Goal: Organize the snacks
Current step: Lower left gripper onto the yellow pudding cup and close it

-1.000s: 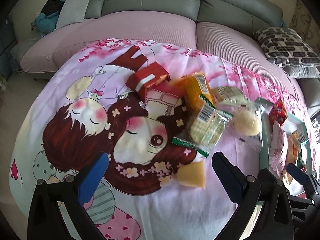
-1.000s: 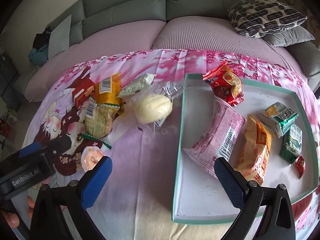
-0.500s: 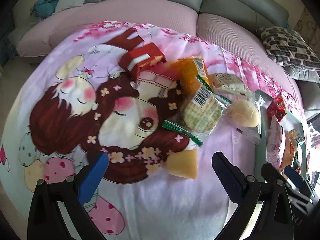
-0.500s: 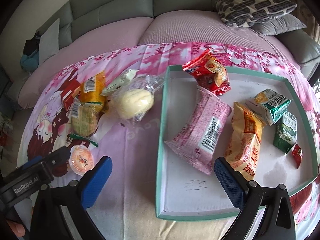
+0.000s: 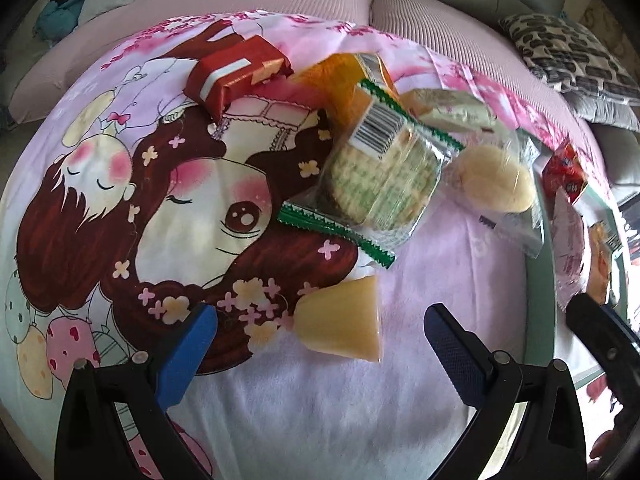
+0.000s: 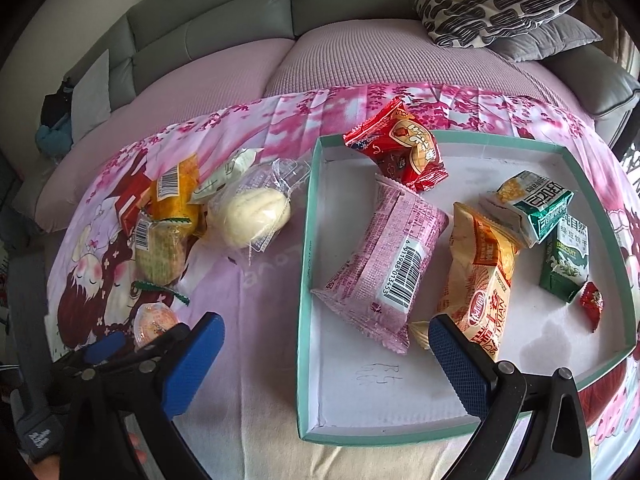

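A yellow jelly cup (image 5: 344,320) lies on its side on the cartoon-print cloth, just ahead of and between the fingers of my open, empty left gripper (image 5: 320,344). It also shows in the right wrist view (image 6: 154,320). Behind it lie a green-edged biscuit pack (image 5: 380,180), an orange pack (image 5: 340,76), a red box (image 5: 236,72) and a wrapped bun (image 5: 496,178). A teal-rimmed white tray (image 6: 306,248) holds several packets, among them a pink pack (image 6: 384,264). My right gripper (image 6: 324,360) is open and empty over the tray's near left edge.
A grey and pink sofa (image 6: 360,64) runs behind the cloth, with a patterned cushion (image 6: 492,0) at the right. The left gripper (image 6: 120,352) shows at the lower left of the right wrist view. The cloth's front edge is close below both grippers.
My left gripper has moved forward and down toward the jelly cup, which now sits between its fingers. My right gripper has shifted left over the tray's edge.
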Demonstrator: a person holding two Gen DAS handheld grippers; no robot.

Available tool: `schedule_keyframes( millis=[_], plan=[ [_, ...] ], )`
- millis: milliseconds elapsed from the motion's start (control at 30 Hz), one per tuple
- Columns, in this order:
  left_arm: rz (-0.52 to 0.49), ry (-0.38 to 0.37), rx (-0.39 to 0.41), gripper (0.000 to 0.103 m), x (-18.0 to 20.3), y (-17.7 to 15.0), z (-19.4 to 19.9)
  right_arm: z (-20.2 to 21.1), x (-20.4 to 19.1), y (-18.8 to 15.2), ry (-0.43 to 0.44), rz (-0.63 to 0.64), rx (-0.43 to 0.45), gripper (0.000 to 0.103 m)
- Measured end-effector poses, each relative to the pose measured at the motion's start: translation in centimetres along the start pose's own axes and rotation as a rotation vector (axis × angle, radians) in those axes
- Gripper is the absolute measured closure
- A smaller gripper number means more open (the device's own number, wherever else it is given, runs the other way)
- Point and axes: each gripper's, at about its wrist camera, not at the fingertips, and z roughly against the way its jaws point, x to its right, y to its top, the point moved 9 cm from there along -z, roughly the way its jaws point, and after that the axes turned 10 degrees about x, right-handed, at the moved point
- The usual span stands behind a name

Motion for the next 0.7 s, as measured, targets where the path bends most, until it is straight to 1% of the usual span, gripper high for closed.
schedule_keyframes(
  millis=[67, 233, 267, 333, 367, 400, 433, 467, 533, 567, 600, 633, 667, 700],
  plan=[
    [-0.020, 0.006, -0.003, 0.000, 0.2, 0.0, 0.0, 0.0, 0.0, 0.0, 0.000, -0.001, 0.001, 0.000],
    [-0.024, 0.011, -0.023, 0.000, 0.6, -0.4, 0.0, 0.0, 0.1, 0.1, -0.004, -0.001, 0.002, 0.000],
    [-0.025, 0.006, -0.022, 0.003, 0.6, -0.4, 0.1, 0.0, 0.1, 0.1, -0.005, -0.001, 0.002, 0.000],
    [-0.022, -0.024, -0.022, 0.013, 1.1, -0.5, 0.4, 0.0, 0.0, 0.1, -0.008, 0.003, 0.001, 0.000],
    [-0.024, -0.028, -0.022, 0.020, 1.2, -0.5, 0.5, 0.0, 0.0, 0.1, -0.011, 0.006, 0.001, 0.000],
    [-0.031, -0.024, -0.022, 0.023, 1.1, -0.7, 0.6, -0.1, 0.0, 0.1, -0.013, 0.008, 0.001, 0.000],
    [-0.034, -0.024, -0.022, 0.025, 1.2, -0.7, 0.7, -0.1, -0.1, 0.1, -0.015, 0.011, 0.001, 0.000],
    [-0.028, -0.035, -0.021, 0.028, 1.3, -0.7, 0.8, -0.1, -0.1, 0.0, -0.015, 0.013, 0.000, 0.000],
    [-0.015, -0.053, -0.019, 0.036, 1.5, -0.6, 1.0, -0.2, -0.2, 0.0, -0.018, 0.018, -0.003, 0.000],
    [-0.011, -0.057, -0.017, 0.042, 1.5, -0.6, 1.1, -0.3, -0.1, -0.1, -0.019, 0.021, -0.004, 0.000],
    [-0.010, -0.055, -0.016, 0.047, 1.5, -0.6, 1.1, -0.3, -0.1, -0.1, -0.020, 0.023, -0.005, 0.000],
    [-0.014, -0.047, -0.015, 0.049, 1.5, -0.6, 1.2, -0.3, -0.2, -0.1, -0.021, 0.026, -0.006, 0.000],
    [-0.023, -0.034, -0.015, 0.054, 1.5, -0.6, 1.2, -0.4, -0.2, -0.1, -0.023, 0.028, -0.006, 0.000],
    [-0.023, -0.040, -0.014, 0.059, 1.5, -0.5, 1.2, -0.4, -0.2, -0.1, -0.024, 0.029, -0.006, 0.000]
  ],
)
